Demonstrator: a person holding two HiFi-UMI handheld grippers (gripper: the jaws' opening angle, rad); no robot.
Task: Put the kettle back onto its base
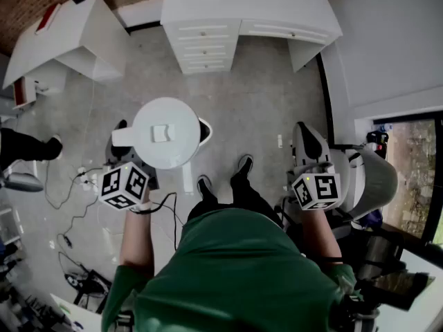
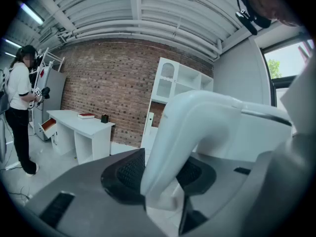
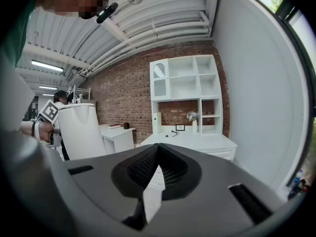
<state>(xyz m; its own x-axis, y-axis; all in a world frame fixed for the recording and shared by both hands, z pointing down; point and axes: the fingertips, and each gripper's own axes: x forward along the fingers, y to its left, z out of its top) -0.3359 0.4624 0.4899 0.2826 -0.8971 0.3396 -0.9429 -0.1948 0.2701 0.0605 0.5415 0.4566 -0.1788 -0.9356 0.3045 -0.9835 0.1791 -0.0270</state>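
The white kettle [image 1: 166, 133] hangs in the air in front of me over the grey floor, seen from above with its lid up. My left gripper [image 1: 131, 164] sits at its left side, and in the left gripper view its jaws [image 2: 158, 167] are shut on the curved white handle [image 2: 197, 127]. The right gripper [image 1: 308, 147] is held apart at the right, shut, with its tips meeting and nothing between them [image 3: 155, 149]. Its view shows the kettle [image 3: 84, 132] off to the left. I cannot make out the kettle's base in any view.
A white desk with drawers [image 1: 228, 19] stands ahead, with a shelf unit [image 3: 185, 93] on it. A second white desk [image 1: 76, 26] is at the far left. Cables [image 1: 69, 185] lie on the floor at the left. Another person [image 2: 19, 107] stands by the brick wall.
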